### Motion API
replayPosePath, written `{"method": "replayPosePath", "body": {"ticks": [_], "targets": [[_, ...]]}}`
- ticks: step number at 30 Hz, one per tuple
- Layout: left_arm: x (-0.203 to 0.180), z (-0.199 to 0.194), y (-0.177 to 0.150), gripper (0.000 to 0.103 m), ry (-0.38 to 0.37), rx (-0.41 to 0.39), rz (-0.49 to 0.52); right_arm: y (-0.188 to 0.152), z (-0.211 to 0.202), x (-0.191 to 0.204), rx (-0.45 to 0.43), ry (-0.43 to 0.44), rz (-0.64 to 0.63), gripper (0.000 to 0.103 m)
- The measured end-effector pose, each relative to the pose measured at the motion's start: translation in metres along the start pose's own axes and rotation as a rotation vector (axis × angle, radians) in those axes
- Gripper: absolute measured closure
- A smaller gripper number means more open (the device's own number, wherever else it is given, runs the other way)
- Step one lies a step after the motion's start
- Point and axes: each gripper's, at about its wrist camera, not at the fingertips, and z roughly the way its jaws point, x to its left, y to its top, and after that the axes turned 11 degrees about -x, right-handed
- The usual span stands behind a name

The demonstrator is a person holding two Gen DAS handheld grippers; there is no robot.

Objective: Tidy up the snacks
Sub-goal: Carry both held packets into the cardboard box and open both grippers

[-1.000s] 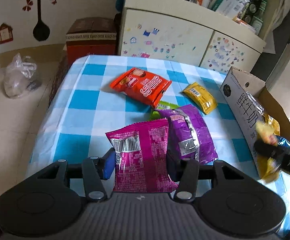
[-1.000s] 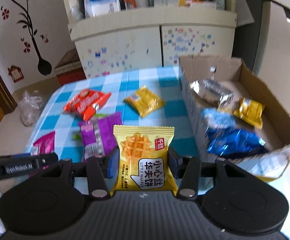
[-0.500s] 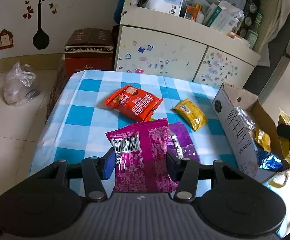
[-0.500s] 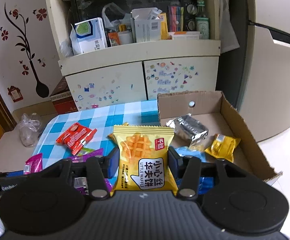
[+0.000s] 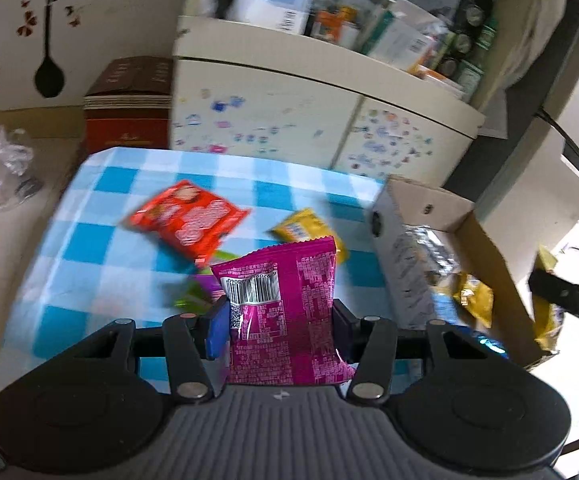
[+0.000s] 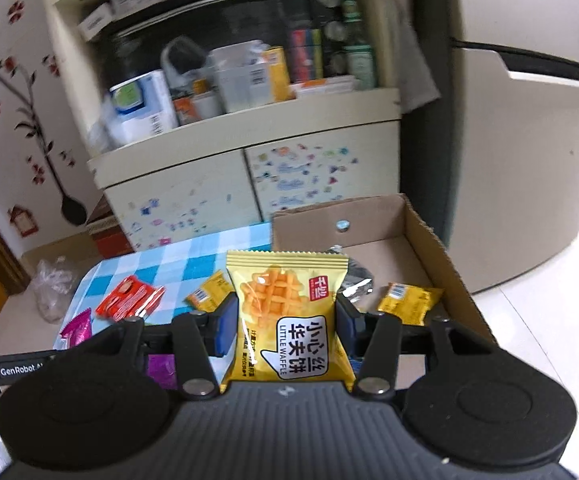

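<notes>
Much of the left wrist view is smeared by motion blur, so the print on the packets lying on the worktop point(image 5: 89, 208) cannot be read. The left gripper point(image 5: 279, 322) has its jaws closed on a magenta snack packet point(image 5: 285, 312), held upright above the blue-and-white checked cloth; its lower end is hidden behind the gripper body. That packet covers most of a purple packet point(image 5: 205, 282) and a green wrapper point(image 5: 191, 298) behind it — only slivers show. Farther off on the cloth lie an orange-red packet point(image 5: 187, 224) and a small yellow packet point(image 5: 299, 230), apart from each other.

The cardboard box point(image 5: 485, 240) stands at the worktop's right edge. Its near wall hides part of the contents; a silver foil packet point(image 5: 425, 240) and a gold packet point(image 5: 473, 300) can be made out inside, and something blue low down is too blurred to name.

The right gripper point(image 6: 285, 322) holds a yellow waffle packet point(image 6: 285, 312) upright, jaws clamped on its sides, in front of the box's open top point(image 6: 429, 240). The packet blocks the middle of the box — beside it show a silver edge point(image 6: 355, 280) and a gold packet point(image 6: 407, 302) on the box floor. At the far left the other gripper point(image 6: 9, 368) is cut off by the frame edge.

Behind the worktop stands a cream cabinet point(image 6: 225, 188) with stickered doors, its shelf crowded with blurred boxes and bottles. A clear plastic bag point(image 5: 1, 172) sits on the floor.
</notes>
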Motion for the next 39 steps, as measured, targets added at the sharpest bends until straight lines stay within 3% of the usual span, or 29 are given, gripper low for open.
{"method": "replayPosePath", "body": {"ticks": [8,15,27,35,37,39], "targets": [[-0.059,0.014,0.004,0.046,-0.074,0.009,0.049,0.002,0.004,-0.031,-0.032,-0.092,0.115,0.053],[-0.103,0.027,0.006,0.046,-0.114,0.011,0.106,0.0,0.013,-0.055,-0.005,-0.11,0.194,0.053],[-0.155,0.053,0.012,0.046,-0.145,0.026,0.15,0.007,0.021,-0.077,-0.01,-0.14,0.279,0.053],[-0.167,0.067,0.01,0.045,-0.161,0.039,0.156,0.008,0.029,-0.093,-0.008,-0.186,0.373,0.05],[-0.17,0.07,0.01,0.04,-0.155,0.043,0.153,0.007,0.029,-0.097,-0.01,-0.206,0.401,0.047],[-0.172,0.071,0.01,0.025,-0.15,0.043,0.16,0.006,0.029,-0.101,-0.018,-0.217,0.427,0.038]]}}
